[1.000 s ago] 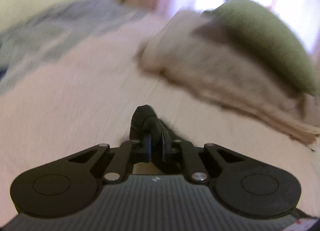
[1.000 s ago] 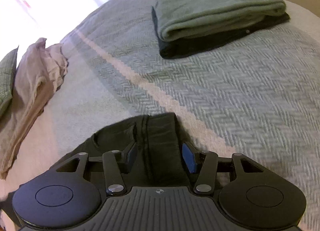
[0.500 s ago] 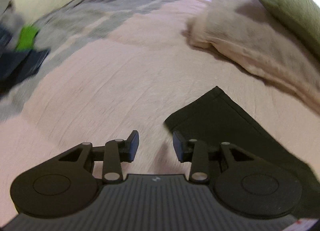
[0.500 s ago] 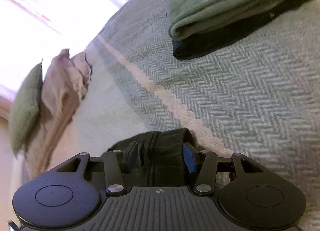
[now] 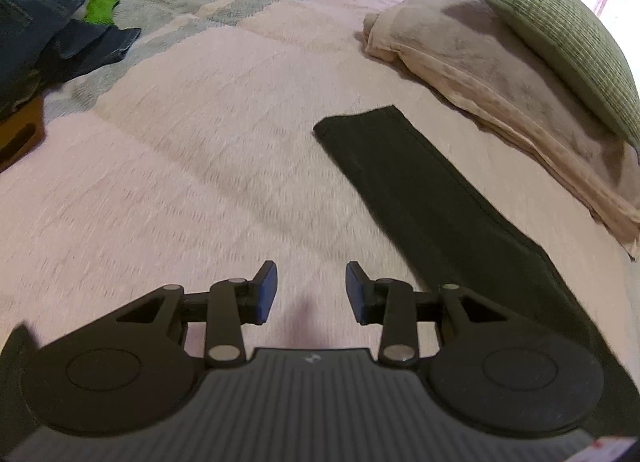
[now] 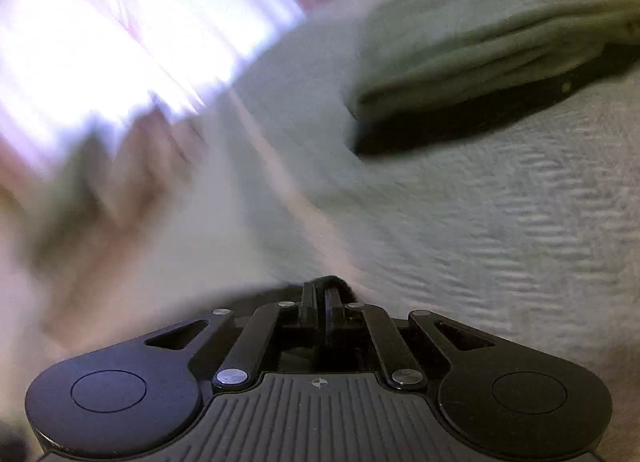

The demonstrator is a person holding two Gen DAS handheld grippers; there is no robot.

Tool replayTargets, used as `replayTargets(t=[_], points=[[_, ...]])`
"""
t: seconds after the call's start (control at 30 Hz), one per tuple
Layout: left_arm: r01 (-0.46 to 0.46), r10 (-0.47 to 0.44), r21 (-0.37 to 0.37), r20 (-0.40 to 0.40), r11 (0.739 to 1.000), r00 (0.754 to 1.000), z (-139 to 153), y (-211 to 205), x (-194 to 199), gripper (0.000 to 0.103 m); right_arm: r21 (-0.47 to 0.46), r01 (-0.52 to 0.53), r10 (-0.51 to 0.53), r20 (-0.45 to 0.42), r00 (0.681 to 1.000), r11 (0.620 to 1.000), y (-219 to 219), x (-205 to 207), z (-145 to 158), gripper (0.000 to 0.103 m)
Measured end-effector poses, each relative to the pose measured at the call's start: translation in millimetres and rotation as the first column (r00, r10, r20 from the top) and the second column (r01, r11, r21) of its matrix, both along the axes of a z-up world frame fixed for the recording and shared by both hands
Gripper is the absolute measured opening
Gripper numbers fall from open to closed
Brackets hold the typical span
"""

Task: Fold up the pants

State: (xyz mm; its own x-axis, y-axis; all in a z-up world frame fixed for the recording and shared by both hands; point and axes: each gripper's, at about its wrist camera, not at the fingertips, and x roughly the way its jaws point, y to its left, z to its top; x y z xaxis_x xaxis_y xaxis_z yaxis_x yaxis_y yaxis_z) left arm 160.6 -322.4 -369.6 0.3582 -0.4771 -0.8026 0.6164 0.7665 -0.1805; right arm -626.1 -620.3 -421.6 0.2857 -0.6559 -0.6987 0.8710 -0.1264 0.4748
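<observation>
Right gripper (image 6: 320, 298) newly clamped on pants (image 5: 432, 197)

The left gripper (image 5: 307, 288), which a second ago was clamped on a bunch of the black pants (image 5: 448, 197), has let go: its jaws now stand wide apart over bare pink bedspread (image 5: 200, 165), and the pant leg lies flat and stretched out to its right. The right gripper (image 6: 321, 298), earlier wide apart around dark fabric, has closed tight on a pinch of it, and its view has turned heavily blurred.
</observation>
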Motion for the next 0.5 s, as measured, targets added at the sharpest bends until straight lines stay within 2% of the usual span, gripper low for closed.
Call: replayTargets(t=[0.03,0.07,0.1,0.13,0.17,0.23,0.27,0.3,0.33,0.37,0.43,0.5], points=[[-0.003,0.003,0.011,-0.002,1.0,1.0,2,5,-7,0.032,0.032,0.014,-0.013,-0.029,0.999,0.999,-4,7,-5,0.0],[-0.003,0.003,0.018,-0.002,1.0,1.0,5,11,-13,0.032,0.041,-0.004,0.008,-0.108,0.994,0.999,-8,19,0,0.002],[-0.001,0.001,0.019,0.003,1.0,1.0,10,17,-19,0.032,0.045,-0.031,0.039,-0.187,0.982,0.998,-9,29,9,0.011],[0.001,-0.001,0.019,0.013,1.0,1.0,16,26,-25,0.032,0.052,-0.037,0.051,-0.298,0.953,0.998,-8,42,22,0.017],[0.002,-0.003,0.018,0.022,1.0,1.0,23,35,-31,0.032,0.064,-0.035,0.058,-0.408,0.911,0.997,-4,52,35,0.023],[-0.004,0.003,0.022,0.031,1.0,1.0,35,57,-42,0.033,0.045,-0.016,0.04,-0.577,0.816,0.999,17,66,66,0.024],[-0.005,0.004,0.027,0.038,1.0,0.999,40,69,-48,0.033,0.006,-0.027,0.025,-0.587,0.809,1.0,36,71,80,0.024],[0.0,-0.002,0.037,0.049,0.999,0.999,44,82,-56,0.034,-0.03,-0.071,0.042,-0.557,0.829,0.997,57,77,92,0.025],[0.008,-0.012,0.056,0.063,0.998,0.998,46,95,-67,0.035,-0.04,-0.136,0.097,-0.509,0.855,0.99,77,86,100,0.026],[0.019,-0.025,0.078,0.071,0.997,0.997,47,107,-79,0.036,-0.029,-0.187,0.151,-0.474,0.867,0.982,93,94,103,0.029],[0.069,-0.077,0.11,0.064,0.992,0.995,43,127,-104,0.038,0.043,-0.283,0.273,-0.431,0.86,0.958,132,121,96,0.029],[0.109,-0.117,0.142,0.048,0.984,0.992,31,143,-126,0.041,0.13,-0.329,0.353,-0.423,0.834,0.935,163,141,77,0.029]])
